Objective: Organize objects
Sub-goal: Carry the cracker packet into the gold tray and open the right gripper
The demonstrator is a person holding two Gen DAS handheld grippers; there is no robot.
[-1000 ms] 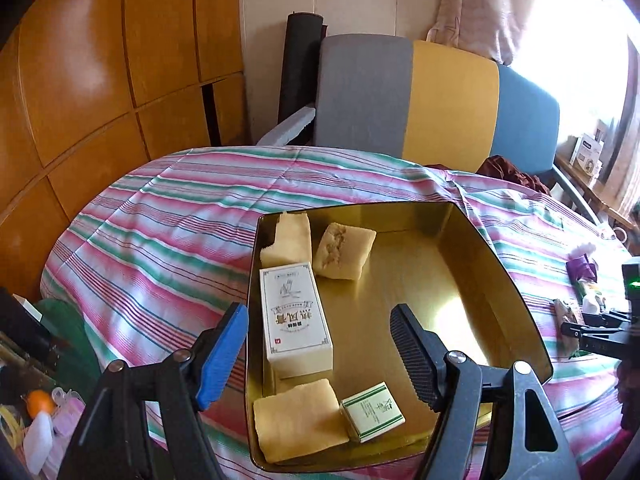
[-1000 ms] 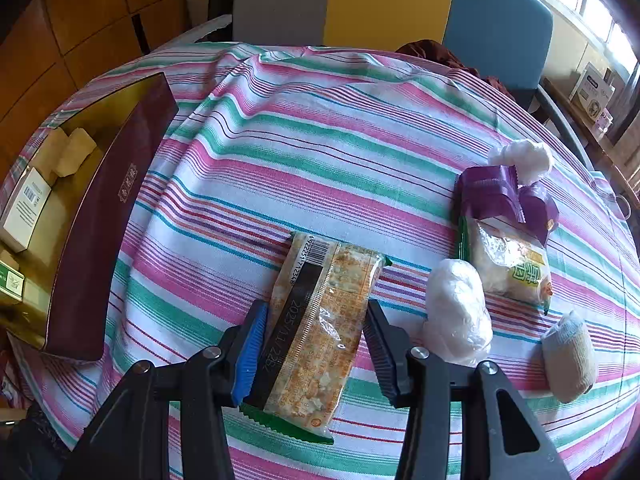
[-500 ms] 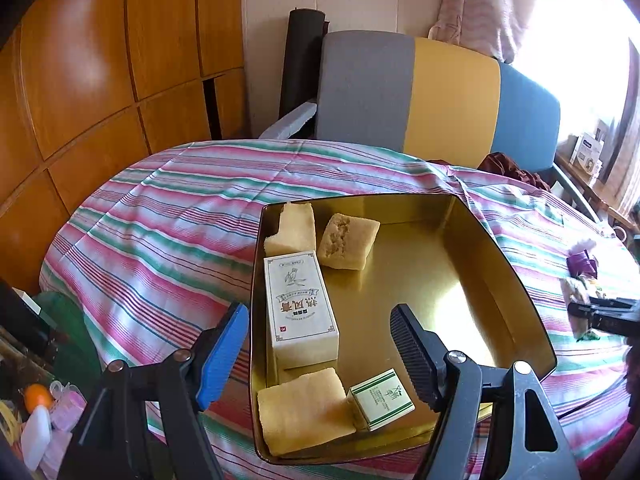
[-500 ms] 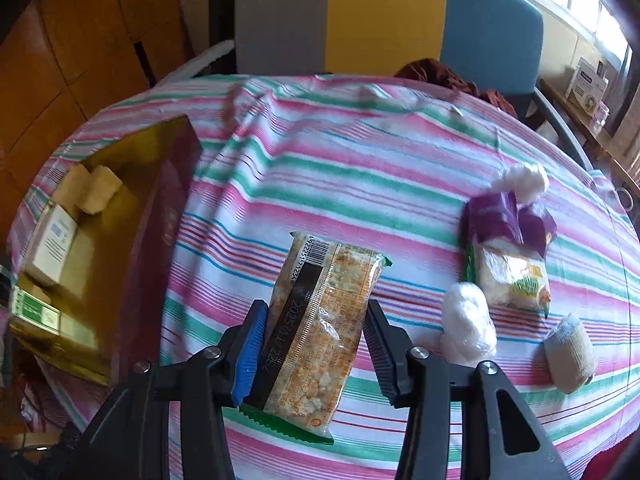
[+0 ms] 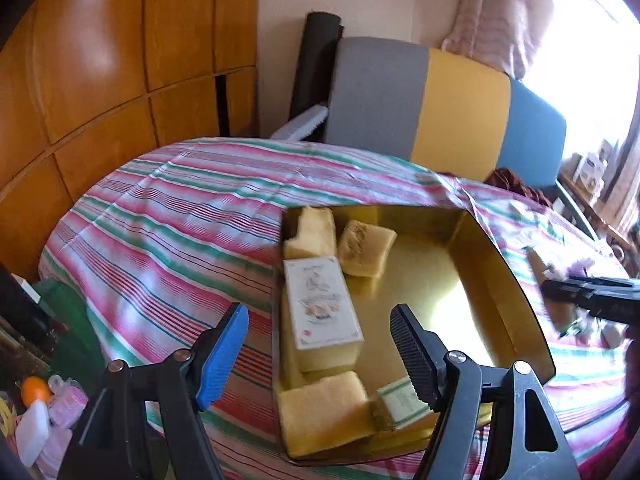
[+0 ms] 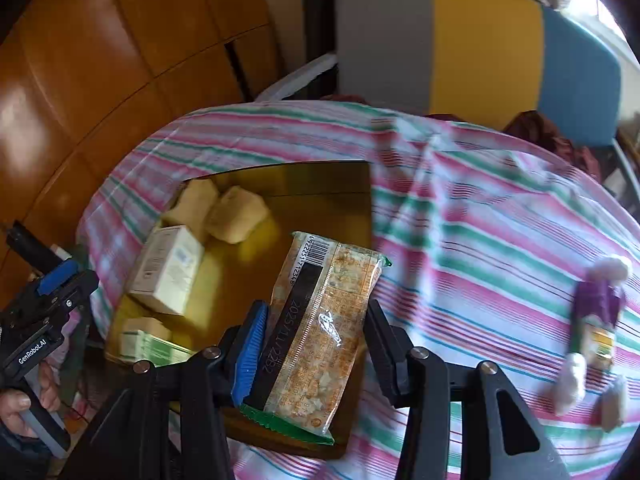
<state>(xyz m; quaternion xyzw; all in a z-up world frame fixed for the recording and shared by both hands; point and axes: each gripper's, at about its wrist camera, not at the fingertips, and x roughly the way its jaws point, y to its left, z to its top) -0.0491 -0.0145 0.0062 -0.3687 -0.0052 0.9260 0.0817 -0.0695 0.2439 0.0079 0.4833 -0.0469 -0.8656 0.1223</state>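
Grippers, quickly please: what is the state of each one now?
Left gripper: open, holding nothing.
Right gripper: closed on the snack packet.

Tin [image 5: 508, 280]: on the tabletop [image 5: 180, 220], before the chair [image 5: 420, 96].
In tin: tall box [image 5: 322, 304] at left wall, cakes [image 5: 366, 246] behind it.
Snack packet [image 6: 320, 328]: over the tin, seemingly clear of its floor.

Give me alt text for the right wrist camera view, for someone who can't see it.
The right gripper holds a clear-wrapped snack bar above a gold tin that contains a white box and pale wrapped cakes. The tin sits on a striped tablecloth; the left gripper shows at the left edge.
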